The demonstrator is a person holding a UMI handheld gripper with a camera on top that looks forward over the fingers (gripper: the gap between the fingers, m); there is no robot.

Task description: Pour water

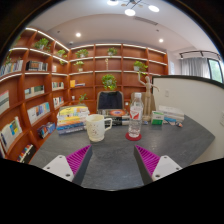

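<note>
wooden bookshelves (40, 80) with books and potted plants line the room behind a dark grey table (110, 150). on the table stand a white mug (96, 127) and, just beside it, a clear water bottle (135, 117). both sit beyond the gripper (112, 160), whose fingers are apart, holding nothing.

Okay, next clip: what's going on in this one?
A person is holding a hand-held gripper over a grey table in a room lined with bookshelves. Its fingers are open and hold nothing. Beyond them on the table stand a white mug and, just beside it, a clear plastic bottle. Neither has been touched yet, so the pouring has not begun. A stack of books lies beside the mug, and a dark chair stands behind the table.
</note>
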